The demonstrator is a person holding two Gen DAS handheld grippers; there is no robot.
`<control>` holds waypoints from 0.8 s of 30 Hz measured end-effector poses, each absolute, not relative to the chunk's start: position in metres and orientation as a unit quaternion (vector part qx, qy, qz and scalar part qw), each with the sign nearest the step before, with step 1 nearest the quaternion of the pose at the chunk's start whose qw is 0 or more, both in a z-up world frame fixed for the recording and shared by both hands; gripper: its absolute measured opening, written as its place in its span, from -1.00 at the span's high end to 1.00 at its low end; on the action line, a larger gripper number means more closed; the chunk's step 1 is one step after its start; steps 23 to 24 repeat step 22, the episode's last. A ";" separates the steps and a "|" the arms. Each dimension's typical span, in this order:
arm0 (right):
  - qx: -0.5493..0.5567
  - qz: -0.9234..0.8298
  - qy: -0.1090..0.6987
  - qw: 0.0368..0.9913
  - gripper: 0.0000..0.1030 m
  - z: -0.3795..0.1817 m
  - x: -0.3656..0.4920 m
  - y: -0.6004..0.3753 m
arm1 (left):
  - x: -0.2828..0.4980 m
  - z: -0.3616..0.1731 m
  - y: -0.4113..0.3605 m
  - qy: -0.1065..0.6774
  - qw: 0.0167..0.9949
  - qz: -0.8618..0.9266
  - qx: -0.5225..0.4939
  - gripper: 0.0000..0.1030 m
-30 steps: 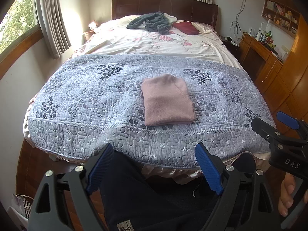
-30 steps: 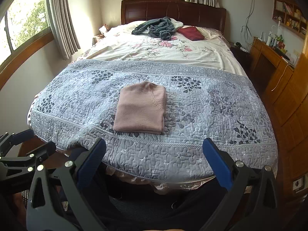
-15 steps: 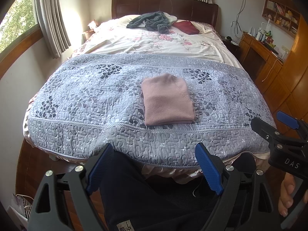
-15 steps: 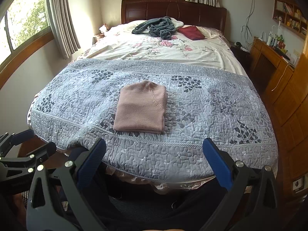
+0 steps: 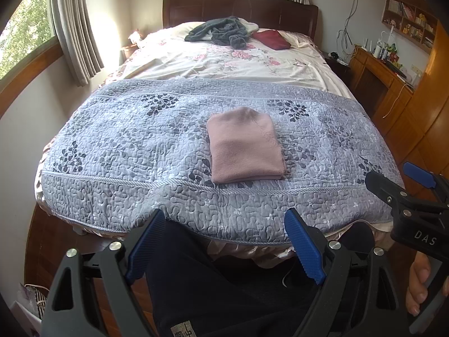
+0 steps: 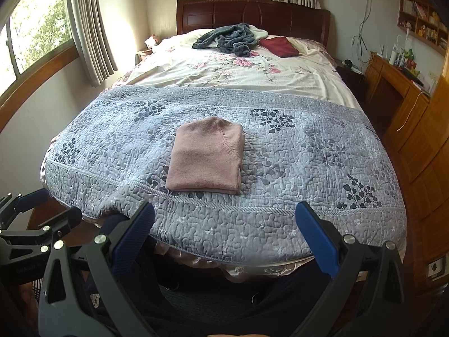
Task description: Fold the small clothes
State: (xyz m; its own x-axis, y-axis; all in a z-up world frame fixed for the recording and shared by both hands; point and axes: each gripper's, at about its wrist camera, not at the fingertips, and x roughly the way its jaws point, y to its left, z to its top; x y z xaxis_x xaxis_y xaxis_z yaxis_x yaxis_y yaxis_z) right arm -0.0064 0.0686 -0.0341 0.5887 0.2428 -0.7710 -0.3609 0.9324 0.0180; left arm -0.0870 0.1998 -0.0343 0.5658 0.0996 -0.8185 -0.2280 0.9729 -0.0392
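Note:
A pink knit garment (image 5: 245,146) (image 6: 206,156) lies folded into a neat rectangle on the grey-blue quilt (image 5: 126,140) (image 6: 308,154), near the foot of the bed. My left gripper (image 5: 224,241) hangs open below the bed's near edge, over dark trousers, well short of the garment. My right gripper (image 6: 224,233) is also open and empty, held back at the same edge. In the left wrist view the right gripper (image 5: 404,188) shows at the right side, with a hand (image 5: 419,289) on its handle. The left gripper (image 6: 31,210) shows at the left in the right wrist view.
A grey rumpled garment (image 5: 221,32) (image 6: 227,39) and a dark red cushion (image 5: 270,39) (image 6: 279,46) lie near the wooden headboard (image 6: 252,14). Wooden cabinets (image 5: 393,92) line the right wall. A curtained window (image 6: 36,36) is at the left.

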 end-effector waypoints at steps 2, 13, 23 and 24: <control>-0.070 0.170 0.421 0.888 -0.94 -0.034 -0.007 0.069 | -0.087 -0.034 0.200 0.456 0.882 0.094 -0.067 -0.69; -0.070 0.172 0.418 0.889 -0.94 -0.033 -0.008 0.070 | -0.088 -0.031 0.201 0.451 0.885 0.098 -0.059 -0.69; -0.071 0.177 0.417 0.889 -0.94 -0.032 -0.010 0.070 | -0.090 -0.028 0.201 0.447 0.887 0.099 -0.057 -0.69; -0.071 0.177 0.417 0.889 -0.94 -0.032 -0.010 0.070 | -0.090 -0.028 0.201 0.447 0.887 0.099 -0.057 -0.69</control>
